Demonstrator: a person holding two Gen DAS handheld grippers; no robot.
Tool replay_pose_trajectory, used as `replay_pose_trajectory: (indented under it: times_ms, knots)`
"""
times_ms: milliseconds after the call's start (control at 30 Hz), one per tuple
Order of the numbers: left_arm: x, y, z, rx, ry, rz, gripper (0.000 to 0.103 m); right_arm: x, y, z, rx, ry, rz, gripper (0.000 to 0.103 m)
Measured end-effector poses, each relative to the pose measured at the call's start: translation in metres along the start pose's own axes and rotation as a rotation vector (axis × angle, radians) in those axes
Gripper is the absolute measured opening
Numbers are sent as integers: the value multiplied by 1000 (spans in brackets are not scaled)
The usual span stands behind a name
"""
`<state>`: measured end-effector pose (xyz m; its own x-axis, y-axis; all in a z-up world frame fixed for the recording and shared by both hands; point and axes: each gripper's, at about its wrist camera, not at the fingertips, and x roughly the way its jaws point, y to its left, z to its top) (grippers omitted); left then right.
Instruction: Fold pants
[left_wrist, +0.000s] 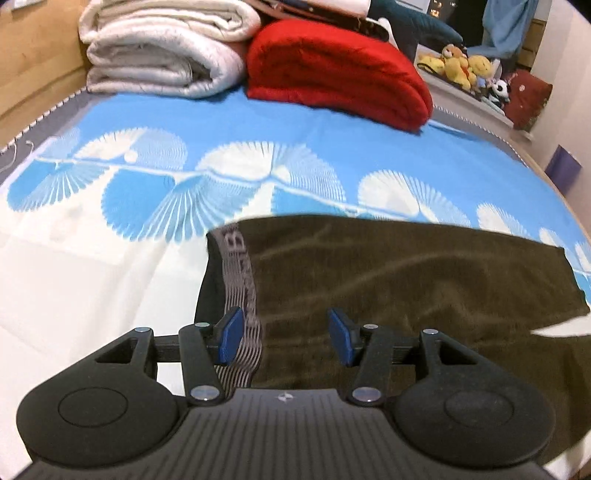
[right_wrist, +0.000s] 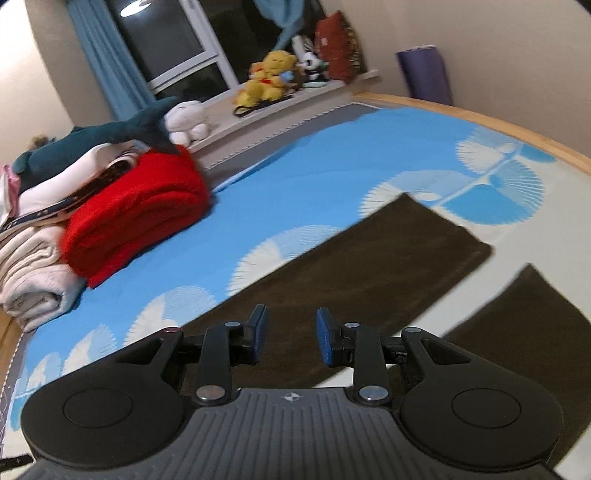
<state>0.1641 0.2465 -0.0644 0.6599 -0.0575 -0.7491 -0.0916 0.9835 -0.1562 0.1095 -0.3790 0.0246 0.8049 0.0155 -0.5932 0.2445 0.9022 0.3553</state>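
Dark olive-brown pants (left_wrist: 406, 291) lie flat on the blue and white bed cover (left_wrist: 258, 125). Their grey patterned waistband (left_wrist: 242, 291) is at the left in the left wrist view. My left gripper (left_wrist: 286, 339) is open and empty, just above the waist end, its left pad over the waistband. In the right wrist view the two legs spread apart: one leg (right_wrist: 369, 269) runs away to the upper right, the other (right_wrist: 517, 332) lies at the right. My right gripper (right_wrist: 291, 338) is open and empty above the near part of the first leg.
A folded red blanket (left_wrist: 336, 70) and a folded white quilt (left_wrist: 162, 48) lie at the head of the bed. Plush toys (right_wrist: 269, 74) sit on the window ledge. The wooden bed frame (right_wrist: 517, 125) runs along the far edge, with a purple roll (right_wrist: 424, 74) beyond it.
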Motion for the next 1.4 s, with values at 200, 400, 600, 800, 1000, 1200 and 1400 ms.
replay_pose_trajectory:
  times_ms: [200, 400, 600, 800, 1000, 1200, 1400]
  knots:
    - [12, -20, 20, -2, 31, 23, 0, 29, 43, -7, -19, 67, 38, 30]
    - [52, -43, 43, 37, 32, 21, 1, 45, 73, -7, -96, 106, 60, 18]
    - [111, -39, 79, 92, -47, 73, 3, 57, 79, -5, -117, 142, 82, 18]
    - [171, -26, 84, 74, 29, 85, 43, 61, 65, 2, -144, 125, 42, 18]
    - [201, -35, 86, 190, 3, 130, 70, 72, 43, 11, -116, 132, -13, 19]
    - [225, -34, 80, 231, 87, 110, 41, 79, 41, 9, -138, 144, -29, 19]
    - [201, -54, 81, 355, 43, 121, 12, 81, 33, 11, -138, 153, -57, 19]
